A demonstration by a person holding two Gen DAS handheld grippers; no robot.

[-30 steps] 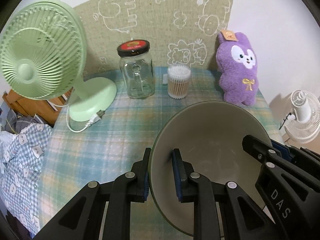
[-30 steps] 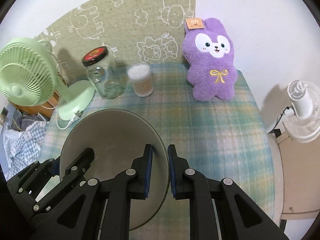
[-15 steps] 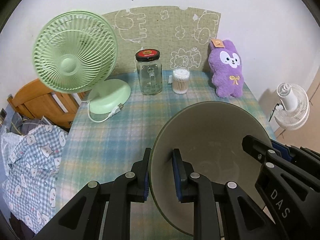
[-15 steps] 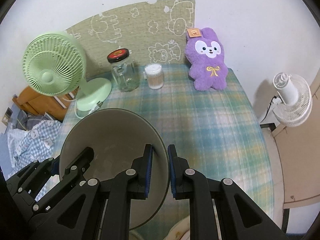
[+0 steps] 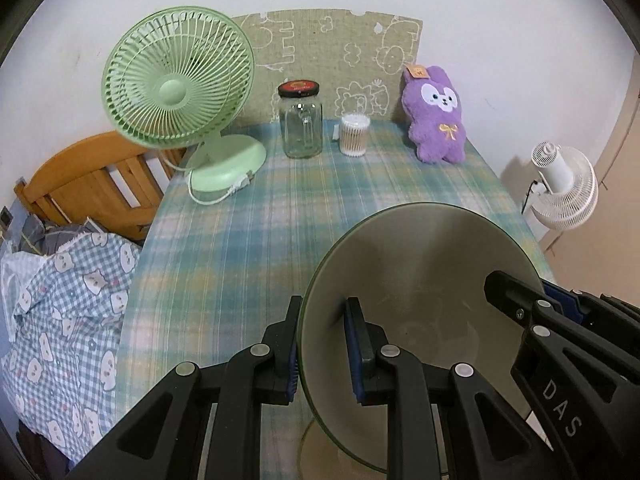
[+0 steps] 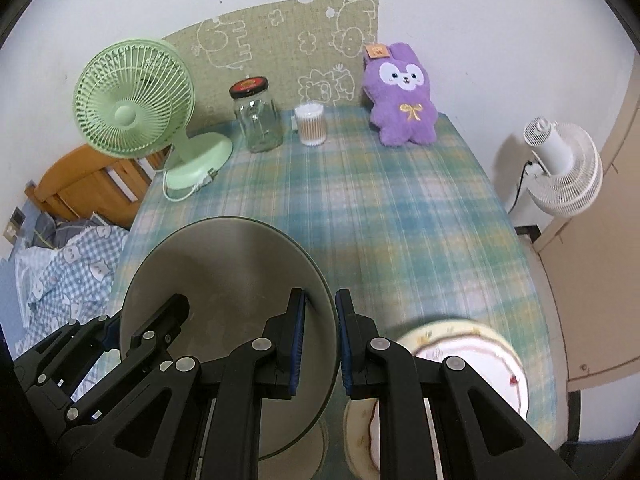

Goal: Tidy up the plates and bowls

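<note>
A large grey-green bowl (image 5: 420,272) is held in the air above the plaid table between both grippers. My left gripper (image 5: 322,350) is shut on the bowl's left rim. My right gripper (image 6: 320,344) is shut on the bowl's right rim; the bowl shows in the right wrist view too (image 6: 228,280). The right gripper's fingers (image 5: 520,300) show at the bowl's far rim in the left wrist view. A cream plate with a red line pattern (image 6: 480,344) lies on the table near the front edge, below the right gripper and partly hidden by it.
At the back of the table stand a green desk fan (image 5: 180,92), a glass jar with a red lid (image 5: 300,120), a tub of cotton swabs (image 5: 354,134) and a purple plush rabbit (image 5: 436,120). A white floor fan (image 6: 560,164) stands right of the table; a wooden chair (image 5: 92,184) stands left.
Both grippers have lifted and pulled back with the bowl, so the back objects look smaller and farther. The cream plate has come into the right wrist view.
</note>
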